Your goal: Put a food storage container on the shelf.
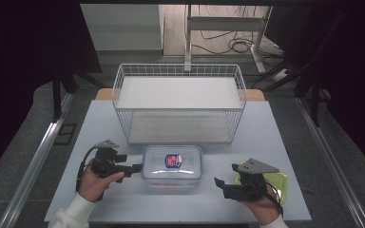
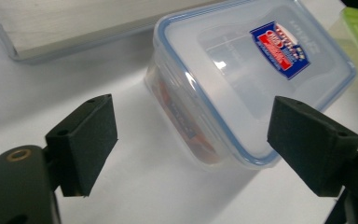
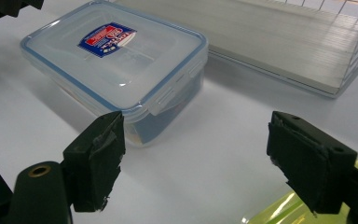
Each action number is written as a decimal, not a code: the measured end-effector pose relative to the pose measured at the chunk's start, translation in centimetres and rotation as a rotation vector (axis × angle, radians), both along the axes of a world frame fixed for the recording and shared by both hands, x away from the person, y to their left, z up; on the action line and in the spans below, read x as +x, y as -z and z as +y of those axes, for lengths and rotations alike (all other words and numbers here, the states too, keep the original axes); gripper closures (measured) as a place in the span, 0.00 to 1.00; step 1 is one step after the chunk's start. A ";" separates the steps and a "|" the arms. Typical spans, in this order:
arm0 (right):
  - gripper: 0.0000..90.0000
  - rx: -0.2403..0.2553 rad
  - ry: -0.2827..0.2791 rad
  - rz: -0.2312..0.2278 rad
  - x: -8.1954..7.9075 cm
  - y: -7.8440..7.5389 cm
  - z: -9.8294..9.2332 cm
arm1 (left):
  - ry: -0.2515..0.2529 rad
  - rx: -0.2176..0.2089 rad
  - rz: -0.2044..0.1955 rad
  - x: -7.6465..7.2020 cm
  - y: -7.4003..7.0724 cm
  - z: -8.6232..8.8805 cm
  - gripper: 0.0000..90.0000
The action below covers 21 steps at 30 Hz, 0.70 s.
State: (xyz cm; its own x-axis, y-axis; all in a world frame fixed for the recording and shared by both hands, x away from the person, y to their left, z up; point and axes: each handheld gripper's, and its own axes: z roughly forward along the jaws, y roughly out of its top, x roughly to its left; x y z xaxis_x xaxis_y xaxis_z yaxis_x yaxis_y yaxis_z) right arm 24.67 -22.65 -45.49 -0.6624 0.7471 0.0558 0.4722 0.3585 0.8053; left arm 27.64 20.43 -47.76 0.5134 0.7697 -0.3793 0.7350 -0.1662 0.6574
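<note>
A clear plastic box (image 1: pixel 172 163) with a blue-rimmed lid and a red and blue label sits near the front middle of the white table (image 1: pixel 266 133). My left gripper (image 1: pixel 135 168) is open just left of the box, which lies ahead between its jaws (image 2: pixel 196 140), apart from both pads. My right gripper (image 1: pixel 220 183) is open to the right of the box and short of it. In the right gripper view the box (image 3: pixel 116 60) is ahead and left of the gripper (image 3: pixel 200 158). Clasp tabs hang on the box's near side.
A white wire basket (image 1: pixel 180 71) with a pale board floor (image 3: pixel 284 42) stands behind the box. A yellow-green lid-like piece (image 1: pixel 279 183) lies under and beside my right hand. Table edges are close at the front and sides.
</note>
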 end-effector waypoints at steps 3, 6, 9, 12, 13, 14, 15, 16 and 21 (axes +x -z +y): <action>0.21 0.002 -0.004 0.007 0.2 -0.1 0.2 | -0.005 -0.016 0.002 0.0 -0.1 0.1 0.16; 0.21 0.011 -0.006 0.017 0.3 -0.1 0.4 | -0.002 -0.015 0.004 0.1 0.0 0.1 0.14; 0.21 0.016 -0.009 0.020 0.3 -0.2 0.5 | -0.001 -0.022 0.012 0.2 0.0 0.1 0.14; 0.21 0.018 -0.021 0.008 0.1 -0.8 1.0 | 0.002 -0.059 0.024 0.3 -0.1 0.2 0.13; 0.21 0.021 -0.021 0.008 0.0 -0.9 1.0 | 0.003 -0.080 0.034 0.6 0.0 0.3 0.13; 0.21 0.022 -0.024 0.005 0.0 -1.0 1.1 | 0.003 -0.089 0.043 0.8 0.1 0.2 0.13; 0.21 0.022 -0.024 0.005 0.0 -1.0 1.1 | 0.003 -0.089 0.043 0.8 0.1 0.2 0.13; 0.21 0.022 -0.028 0.004 0.1 -1.1 1.2 | 0.005 -0.098 0.053 1.1 0.3 0.2 0.13; 0.21 0.022 -0.026 0.014 0.5 -1.1 1.6 | 0.047 -0.115 0.110 2.3 1.4 -0.7 0.12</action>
